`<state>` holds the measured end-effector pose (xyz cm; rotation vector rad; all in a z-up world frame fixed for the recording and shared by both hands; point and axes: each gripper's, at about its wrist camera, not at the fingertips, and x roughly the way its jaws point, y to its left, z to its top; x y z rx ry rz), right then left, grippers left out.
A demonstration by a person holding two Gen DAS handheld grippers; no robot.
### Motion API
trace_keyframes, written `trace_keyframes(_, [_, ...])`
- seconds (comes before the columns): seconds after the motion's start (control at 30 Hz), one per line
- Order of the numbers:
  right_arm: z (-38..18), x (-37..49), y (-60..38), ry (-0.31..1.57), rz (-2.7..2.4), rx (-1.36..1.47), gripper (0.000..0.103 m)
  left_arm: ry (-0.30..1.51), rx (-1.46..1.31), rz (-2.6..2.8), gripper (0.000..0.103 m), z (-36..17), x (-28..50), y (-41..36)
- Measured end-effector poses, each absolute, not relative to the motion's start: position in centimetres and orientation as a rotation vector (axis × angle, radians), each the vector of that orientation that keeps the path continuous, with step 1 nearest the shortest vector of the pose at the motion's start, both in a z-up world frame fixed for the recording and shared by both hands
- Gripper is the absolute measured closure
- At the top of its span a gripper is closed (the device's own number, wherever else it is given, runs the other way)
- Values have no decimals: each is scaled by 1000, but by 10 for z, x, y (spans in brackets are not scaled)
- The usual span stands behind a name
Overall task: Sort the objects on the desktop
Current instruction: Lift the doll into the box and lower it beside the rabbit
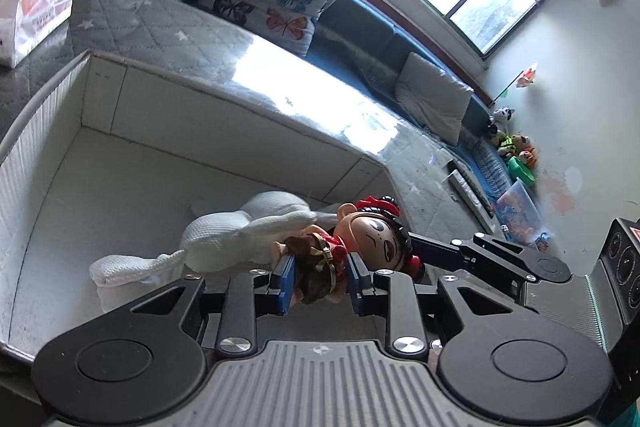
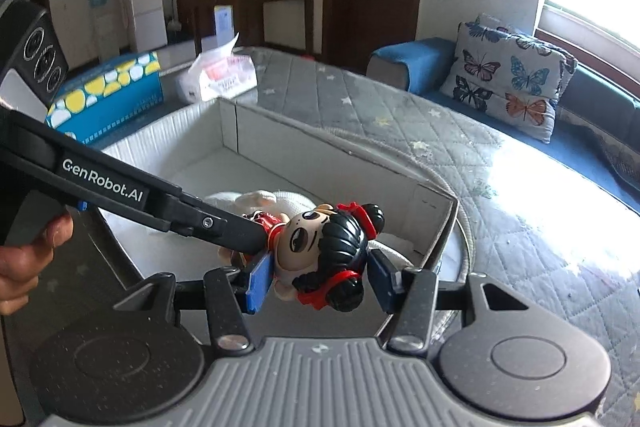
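Both grippers are holding one doll (image 1: 352, 247) over the box (image 1: 100, 99): left gripper (image 1: 320, 283) jaws clamping its body, right gripper (image 2: 320, 281) jaws gripping its head.

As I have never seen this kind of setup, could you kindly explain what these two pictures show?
There is no robot: a person holds a two-finger gripper in each hand, each with a camera looking along its fingers. One picture comes from the left gripper, the other from the right gripper. On the quilted table stand a white box, with a white knitted item inside, and a tissue pack. The right gripper grips a doll by its head over the box. The left gripper's fingers flank its body, though I cannot tell whether they press.
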<state>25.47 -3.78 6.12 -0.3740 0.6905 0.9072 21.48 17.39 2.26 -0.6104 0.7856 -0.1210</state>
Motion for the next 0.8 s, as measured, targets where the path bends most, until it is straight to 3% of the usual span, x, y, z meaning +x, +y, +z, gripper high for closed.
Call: trace_keyframes(0.8, [45, 256, -22, 702, 888, -465, 50, 805, -616, -88, 73, 12, 222, 171])
